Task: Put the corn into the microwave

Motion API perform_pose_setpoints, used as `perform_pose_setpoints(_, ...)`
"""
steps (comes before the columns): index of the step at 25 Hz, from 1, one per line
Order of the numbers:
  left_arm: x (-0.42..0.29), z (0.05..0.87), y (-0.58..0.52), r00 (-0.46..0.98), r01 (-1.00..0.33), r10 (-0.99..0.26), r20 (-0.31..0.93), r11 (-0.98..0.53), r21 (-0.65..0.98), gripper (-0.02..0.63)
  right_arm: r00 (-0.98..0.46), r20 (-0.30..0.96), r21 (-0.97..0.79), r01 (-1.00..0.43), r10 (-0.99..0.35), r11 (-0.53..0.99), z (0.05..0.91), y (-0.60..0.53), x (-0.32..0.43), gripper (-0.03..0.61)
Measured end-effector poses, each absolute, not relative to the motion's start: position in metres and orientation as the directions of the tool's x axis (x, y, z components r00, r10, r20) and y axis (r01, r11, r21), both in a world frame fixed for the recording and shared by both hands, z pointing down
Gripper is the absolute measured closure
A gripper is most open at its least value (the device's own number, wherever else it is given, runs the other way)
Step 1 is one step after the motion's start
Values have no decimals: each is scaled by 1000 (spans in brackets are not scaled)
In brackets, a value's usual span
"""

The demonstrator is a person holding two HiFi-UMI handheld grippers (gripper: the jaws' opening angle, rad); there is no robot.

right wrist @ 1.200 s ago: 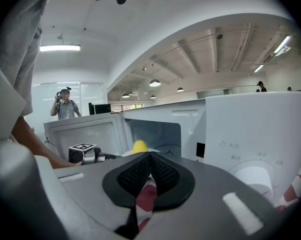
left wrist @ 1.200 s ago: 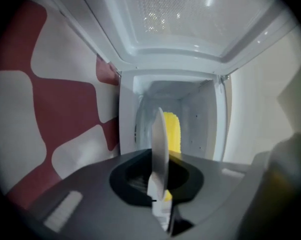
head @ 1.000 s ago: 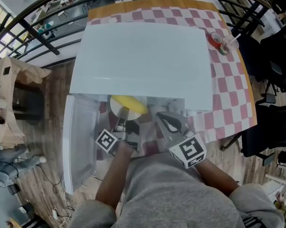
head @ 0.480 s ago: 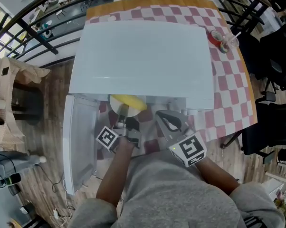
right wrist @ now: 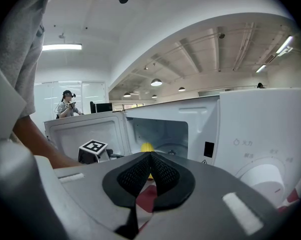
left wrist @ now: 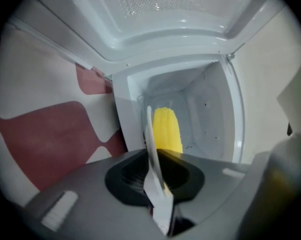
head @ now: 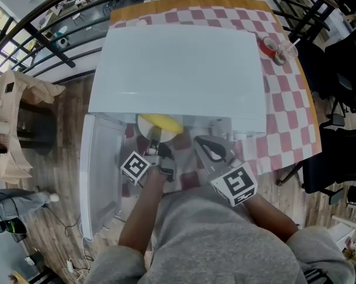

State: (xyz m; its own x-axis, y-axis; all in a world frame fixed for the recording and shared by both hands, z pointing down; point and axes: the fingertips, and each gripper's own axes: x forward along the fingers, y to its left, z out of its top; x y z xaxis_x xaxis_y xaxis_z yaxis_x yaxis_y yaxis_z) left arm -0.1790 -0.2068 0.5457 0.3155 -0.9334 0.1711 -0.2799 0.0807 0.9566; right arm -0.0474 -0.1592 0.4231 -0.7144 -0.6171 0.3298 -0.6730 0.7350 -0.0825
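A yellow corn cob (head: 160,123) lies on a white plate (head: 143,129) at the mouth of the open white microwave (head: 178,70). My left gripper (head: 154,144) pinches the plate's near rim (left wrist: 153,159); its jaws have just been opening a little, with the rim still between them. In the left gripper view the corn (left wrist: 166,129) lies beyond the rim inside the white cavity. My right gripper (head: 209,149) hovers in front of the microwave, to the right of the left one, shut on nothing. From the right gripper (right wrist: 150,171) view, the corn (right wrist: 147,147) shows in the opening.
The microwave door (head: 98,176) hangs open to the left. The microwave stands on a red-and-white checked cloth (head: 287,105). A red tape roll and a plastic cup (head: 274,51) sit at the back right. Black chairs (head: 343,81) stand to the right; a person (right wrist: 66,104) stands far off.
My left gripper has rolled slightly with the plate and edged toward the microwave opening. The right gripper has kept still.
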Motion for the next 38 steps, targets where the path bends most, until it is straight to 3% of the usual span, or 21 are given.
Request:
perform_pose_setpoints(4,-180,543,-207,330,-343,-928,171,51,938,569,-716,321,-82,-673,-620,735,422,-159,-47,586)
perform_pose_setpoints(8,-174,538,-206,395,-435,-903,167,-24,900,513,-720,312,-89,-672,-620,736,420,-160,-48,586)
perform_pose_setpoints(13,-163,523,-204,476,-484,-870,128,-138,864,353,-727,304,-91,-666,-616,741,419,-158,-49,585)
perform_pose_setpoints(21,-152,519,-200,538,-653,-813,220,-238,719,221,-737,290,-93,-657,-611,748,417,-157,-50,586)
perform_pose_setpoints(27,-142,528,-192,545,-792,-751,374,-315,522,183,-738,281,-92,-657,-614,748,415,-158,-49,584)
perform_pose_setpoints(38,-150,543,-189,432,-900,-715,550,-311,304,184,-732,280,-93,-664,-621,742,415,-160,-46,586)
